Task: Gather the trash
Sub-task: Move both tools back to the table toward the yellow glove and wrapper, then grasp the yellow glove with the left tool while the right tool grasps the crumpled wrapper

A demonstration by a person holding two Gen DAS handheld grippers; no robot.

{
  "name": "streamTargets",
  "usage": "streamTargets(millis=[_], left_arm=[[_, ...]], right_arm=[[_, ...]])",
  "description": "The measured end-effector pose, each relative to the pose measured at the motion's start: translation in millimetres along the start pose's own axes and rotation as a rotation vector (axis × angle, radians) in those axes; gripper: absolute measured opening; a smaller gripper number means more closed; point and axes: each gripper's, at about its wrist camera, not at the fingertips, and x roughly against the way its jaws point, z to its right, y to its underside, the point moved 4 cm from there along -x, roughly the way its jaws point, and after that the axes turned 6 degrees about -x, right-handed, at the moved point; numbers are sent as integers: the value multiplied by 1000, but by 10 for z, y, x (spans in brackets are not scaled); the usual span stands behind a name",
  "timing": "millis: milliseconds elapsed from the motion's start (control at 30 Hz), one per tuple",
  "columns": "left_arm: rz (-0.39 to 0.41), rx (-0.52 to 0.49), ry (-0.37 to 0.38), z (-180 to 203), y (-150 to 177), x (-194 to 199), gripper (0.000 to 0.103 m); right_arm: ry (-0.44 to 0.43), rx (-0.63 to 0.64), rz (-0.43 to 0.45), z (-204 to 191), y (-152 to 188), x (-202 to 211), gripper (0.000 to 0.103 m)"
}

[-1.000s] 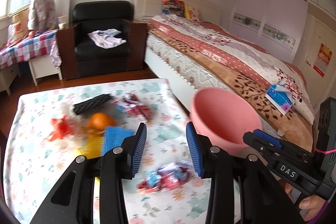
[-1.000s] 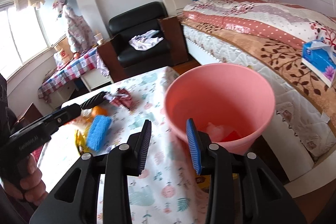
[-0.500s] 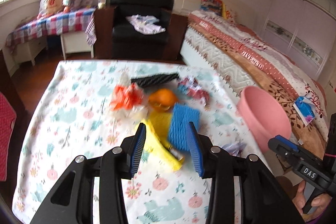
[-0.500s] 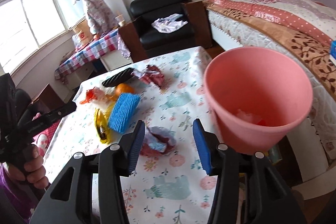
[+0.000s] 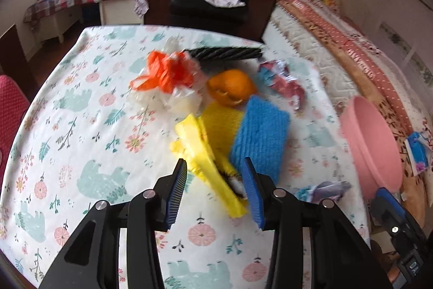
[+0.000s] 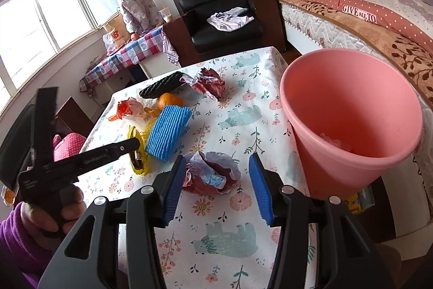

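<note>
- On the floral tablecloth [image 6: 235,240]: trash in a loose cluster – yellow wrapper [image 5: 208,161], blue ribbed sponge [image 5: 259,137], orange peel [image 5: 231,85], orange-and-clear bag [image 5: 167,80].
- My left gripper [image 5: 215,190]: jaws wide, holding nothing, straddling the yellow wrapper's near end.
- My right gripper [image 6: 219,186]: jaws wide, crumpled red-blue wrapper [image 6: 212,176] between them, not clamped.
- Pink bin [image 6: 351,115] at table's right edge, scraps inside.
</note>
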Motion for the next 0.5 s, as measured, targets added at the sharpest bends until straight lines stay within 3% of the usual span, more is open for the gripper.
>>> streamTargets(millis=[100, 167, 367, 500], left_arm=[[-24, 19, -6, -92, 40, -55, 40], [-29, 17, 8, -124, 61, -60, 20], [-9, -23, 42, -141, 91, 23, 9], [13, -65, 56, -103, 105, 132, 9]], right_arm=[[-13, -9, -21, 15, 14, -52, 50], [-25, -15, -35, 20, 28, -91, 51], [-38, -11, -57, -2, 55, -165, 56], [-32, -10, -75, -2, 52, -226, 56]])
